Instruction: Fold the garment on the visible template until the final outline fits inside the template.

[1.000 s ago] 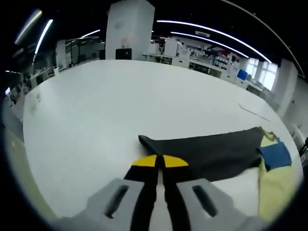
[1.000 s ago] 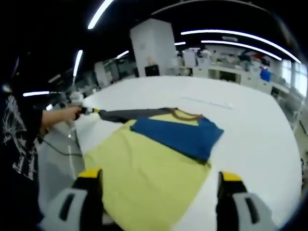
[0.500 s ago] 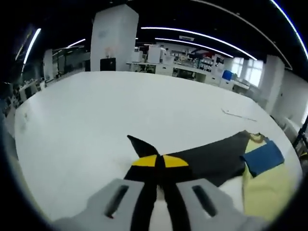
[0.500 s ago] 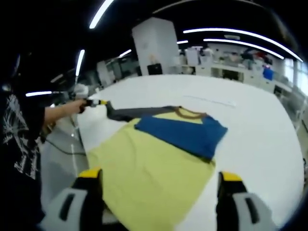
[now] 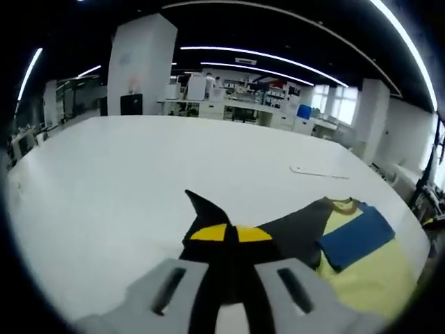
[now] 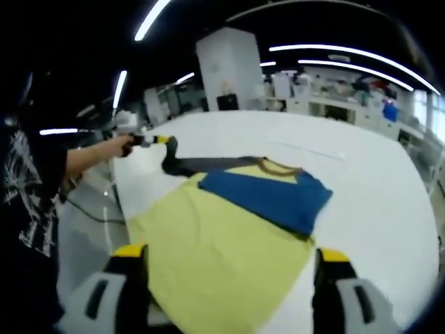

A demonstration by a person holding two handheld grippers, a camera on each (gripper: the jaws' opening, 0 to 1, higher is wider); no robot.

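- Since a second ago the dark sleeve (image 5: 295, 229) got lifted and pulled in toward the shirt body; in the right gripper view it now curls up off the surface (image 6: 389, 202) at the upper left of the garment instead of lying stretched out flat.
- left gripper (image 5: 231, 234) has its jaws clenched on the tip of that sleeve, with a dark point of cloth sticking up just past the yellow tips, centre of the left gripper view.
- You can also see that gripper from the right gripper view, upper left, held by the person's hand (image 6: 117, 146).
- right gripper (image 6: 233, 268) has its jaws spread wide and grasping nothing, one at each bottom corner of its view, with the yellow hem between them.
- The garment (image 6: 215, 243) is a yellow shirt lying on the white surface, mid-frame in the right gripper view, with the blue sleeve (image 6: 268, 198) already folded across the chest and a brown collar (image 6: 278, 165) at the far end.
- Can't really make out a template outline under it.
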